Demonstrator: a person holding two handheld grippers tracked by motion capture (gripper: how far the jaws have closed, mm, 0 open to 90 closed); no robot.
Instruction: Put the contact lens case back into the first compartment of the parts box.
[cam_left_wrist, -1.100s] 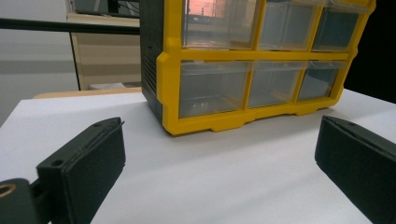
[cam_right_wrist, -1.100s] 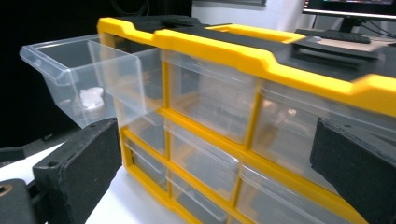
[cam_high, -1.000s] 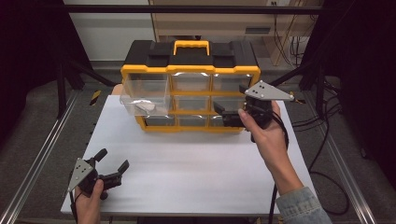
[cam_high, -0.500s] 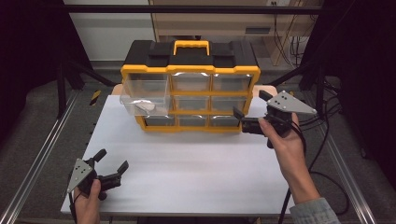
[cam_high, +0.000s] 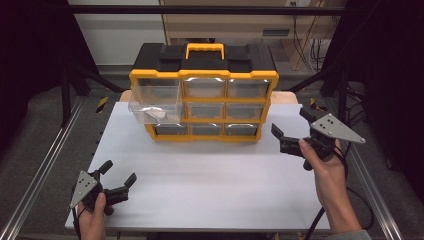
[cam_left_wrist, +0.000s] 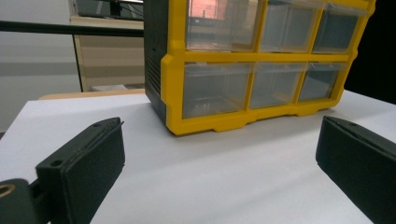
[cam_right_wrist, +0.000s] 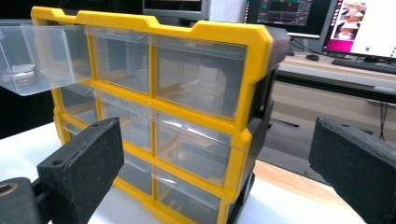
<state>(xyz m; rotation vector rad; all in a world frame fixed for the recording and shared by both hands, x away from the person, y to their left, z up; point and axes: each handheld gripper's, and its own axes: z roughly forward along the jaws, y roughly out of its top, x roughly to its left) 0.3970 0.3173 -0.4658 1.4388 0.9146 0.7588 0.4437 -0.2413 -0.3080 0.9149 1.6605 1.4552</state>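
Both of your grippers have their jaws spread wide with nothing between them. Your right gripper (cam_high: 292, 131) is held above the white table (cam_high: 210, 195), just off the right end of the yellow-and-black drawer organizer (cam_high: 202, 92), its jaws pointing toward that end without touching it. Your left gripper (cam_high: 116, 176) rests low near the front left corner of the table, well apart from the organizer and aimed at its lower left corner. The organizer stands upright at the back centre of the table. Its top-left clear drawer (cam_high: 154, 104) is pulled out toward you, with a small pale object (cam_high: 154, 114) lying inside.
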